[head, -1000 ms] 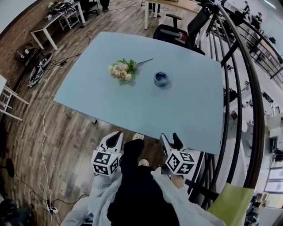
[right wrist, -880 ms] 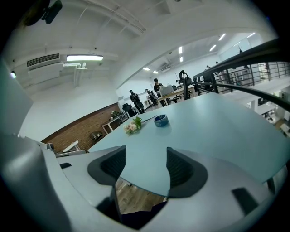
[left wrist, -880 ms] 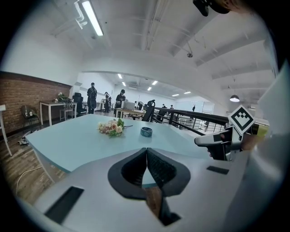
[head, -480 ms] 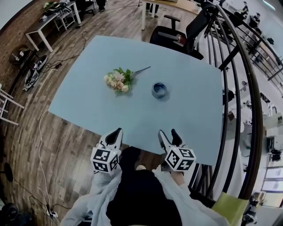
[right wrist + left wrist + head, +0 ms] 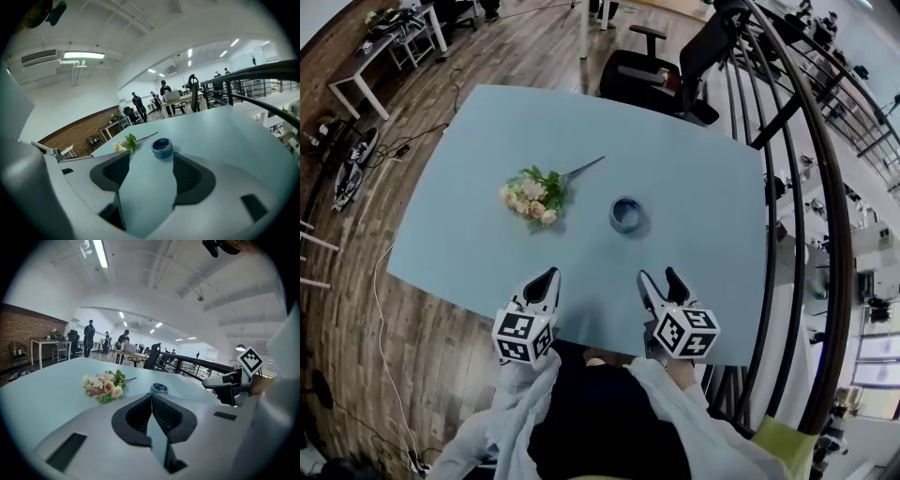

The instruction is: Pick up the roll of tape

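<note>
The roll of blue tape [image 5: 626,214] lies flat near the middle of the light blue table [image 5: 469,234]; it also shows as the tape [image 5: 162,147] straight ahead of my right jaws and the tape [image 5: 159,388] just past my left jaws. My right gripper [image 5: 661,281] hovers over the table's near edge, open and empty, well short of the roll. My left gripper [image 5: 546,279] is beside it at the near edge, shut on nothing. The right gripper view shows the right gripper [image 5: 151,159] with bare table between its jaws. The left gripper [image 5: 151,397] has its pads pressed together.
A bunch of artificial flowers [image 5: 530,197] lies left of the tape, stem pointing to the far right. A black office chair [image 5: 661,70] stands at the table's far side. A dark metal railing [image 5: 825,216] runs along the right. Desks and cables sit on the wood floor at the left.
The person has stepped toward the table: both grippers have gone from over the floor to over the table's near edge, and the tape and flowers sit nearer. Jaw states are unchanged.
</note>
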The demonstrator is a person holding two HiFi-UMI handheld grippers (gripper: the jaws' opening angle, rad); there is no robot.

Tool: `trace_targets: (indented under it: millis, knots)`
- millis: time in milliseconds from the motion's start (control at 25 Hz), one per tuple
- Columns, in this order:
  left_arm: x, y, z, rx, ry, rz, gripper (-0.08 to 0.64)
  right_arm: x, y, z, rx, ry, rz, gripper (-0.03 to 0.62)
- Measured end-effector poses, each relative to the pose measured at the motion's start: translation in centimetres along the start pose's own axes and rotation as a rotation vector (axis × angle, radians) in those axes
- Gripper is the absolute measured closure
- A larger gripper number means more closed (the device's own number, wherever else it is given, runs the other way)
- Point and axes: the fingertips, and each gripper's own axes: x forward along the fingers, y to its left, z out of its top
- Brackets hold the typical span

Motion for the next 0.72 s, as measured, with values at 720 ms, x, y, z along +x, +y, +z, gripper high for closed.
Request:
trace_targets:
  millis: [720]
  knots:
    - [10.0, 4.1, 2.2, -0.041, 0.078, -0.061, 0.543, 12.7, -3.1, 4.8, -0.013, 0.099, -0.043, 0.278]
